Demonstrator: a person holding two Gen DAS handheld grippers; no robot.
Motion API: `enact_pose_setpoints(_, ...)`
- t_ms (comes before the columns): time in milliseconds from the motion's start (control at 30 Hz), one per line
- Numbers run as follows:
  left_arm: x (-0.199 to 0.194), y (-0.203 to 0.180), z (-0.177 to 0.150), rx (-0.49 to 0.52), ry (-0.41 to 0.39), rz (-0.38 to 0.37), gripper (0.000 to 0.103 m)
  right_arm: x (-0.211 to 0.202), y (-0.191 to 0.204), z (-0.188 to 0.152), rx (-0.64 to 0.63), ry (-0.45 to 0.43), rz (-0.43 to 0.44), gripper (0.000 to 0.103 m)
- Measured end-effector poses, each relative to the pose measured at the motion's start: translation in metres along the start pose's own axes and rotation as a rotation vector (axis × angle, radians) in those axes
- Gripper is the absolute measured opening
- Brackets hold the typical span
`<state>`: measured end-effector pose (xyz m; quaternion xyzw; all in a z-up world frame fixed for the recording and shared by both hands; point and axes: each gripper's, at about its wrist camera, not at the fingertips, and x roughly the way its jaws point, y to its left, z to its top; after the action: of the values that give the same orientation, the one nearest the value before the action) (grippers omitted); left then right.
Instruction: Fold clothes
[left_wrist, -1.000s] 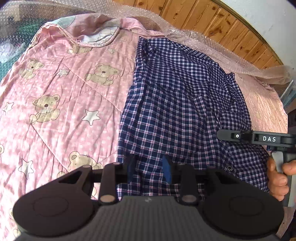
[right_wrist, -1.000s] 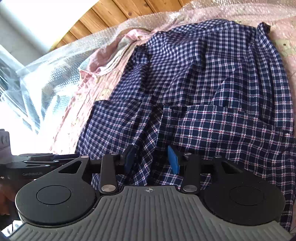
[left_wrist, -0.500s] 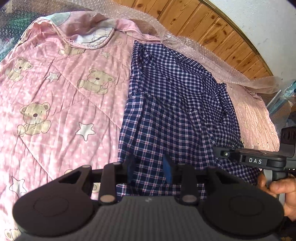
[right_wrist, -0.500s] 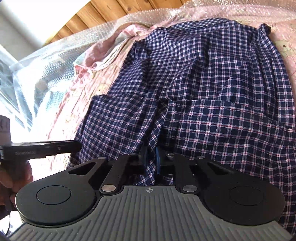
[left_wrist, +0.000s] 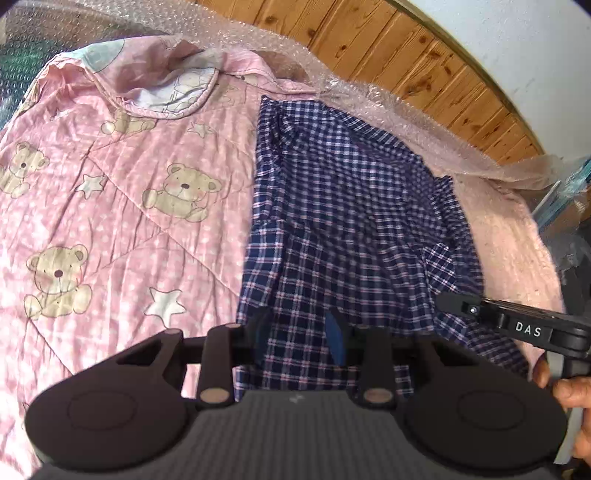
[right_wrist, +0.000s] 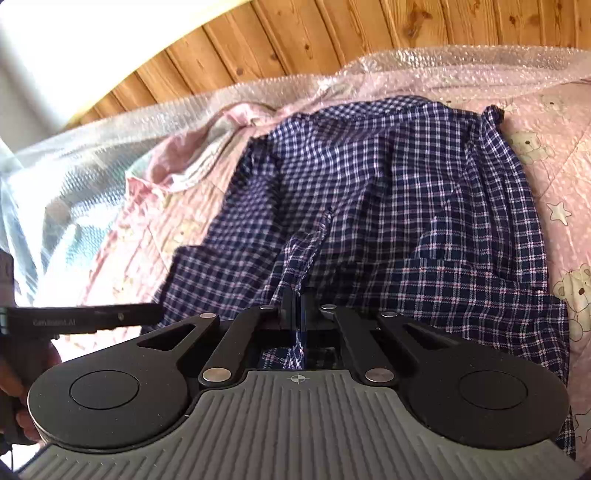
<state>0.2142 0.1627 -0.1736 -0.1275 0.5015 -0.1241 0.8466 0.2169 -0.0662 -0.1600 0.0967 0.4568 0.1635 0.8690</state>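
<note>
A navy plaid shirt (left_wrist: 351, 229) lies spread and rumpled on a pink teddy-bear quilt (left_wrist: 110, 221). My left gripper (left_wrist: 297, 334) hovers over the shirt's near hem by its left edge. Its jaws are closing, with plaid fabric under the gap, and the pads (left_wrist: 334, 336) do not press on it. In the right wrist view my right gripper (right_wrist: 297, 302) is shut on a pinched ridge of the shirt (right_wrist: 406, 206), which rises to the fingers from the middle of the near part. A strip of plaid shows behind the shut fingers.
Bubble wrap (left_wrist: 388, 99) runs along the quilt's far edge, under a wood-panelled wall (left_wrist: 424, 59). A hand (left_wrist: 569, 391) holds the right gripper's handle at the right. The quilt (right_wrist: 561, 192) stretches wide to the shirt's left in the left wrist view.
My right gripper has shut on a fold of the shirt and raised it a little. The left gripper has slid along the near hem, its jaws slightly narrower.
</note>
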Motion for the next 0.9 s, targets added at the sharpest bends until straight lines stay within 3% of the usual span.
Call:
enact_pose_setpoints(133,0.007,0.008,0.005,-0.021,0.003,0.08,0.029,0.016,-0.006,-0.007,-0.012,0.05,-0.12,0.004)
enact_pose_setpoints(200,-0.002,0.007,0.006,-0.026,-0.014,0.046,0.029,0.0,-0.004,-0.011,-0.018,0.007,-0.143,0.019)
enact_pose_setpoints(267,-0.015,0.004,0.005,-0.02,-0.036,-0.016,0.03,-0.023,-0.002,-0.015,-0.033,-0.049,-0.152,0.022)
enact_pose_setpoints(367,-0.026,-0.01,-0.002,0.045,-0.031,-0.086,0.034,-0.065,-0.007,-0.028,-0.04,-0.118,-0.145,0.022)
enact_pose_setpoints(467,-0.012,-0.016,-0.012,0.1,0.012,-0.067,0.034,-0.076,-0.027,-0.05,-0.008,-0.089,-0.188,0.024)
enact_pose_setpoints(533,-0.003,-0.009,-0.015,0.063,0.028,-0.054,0.027,-0.06,-0.044,-0.062,0.017,-0.022,-0.206,0.022)
enact_pose_setpoints(567,0.0,-0.004,-0.017,0.04,0.031,-0.05,0.027,-0.054,-0.049,-0.065,0.016,-0.01,-0.205,0.016)
enact_pose_setpoints(633,-0.006,-0.001,-0.017,0.005,0.025,-0.05,0.026,-0.053,-0.056,-0.066,0.014,-0.005,-0.189,0.015)
enact_pose_setpoints(800,-0.056,-0.013,-0.036,0.072,-0.027,-0.146,0.034,-0.128,-0.056,-0.068,0.04,-0.157,-0.179,0.021)
enact_pose_setpoints(900,-0.057,-0.016,-0.061,0.122,0.02,-0.157,0.034,-0.143,-0.059,-0.09,0.066,-0.151,-0.182,0.021)
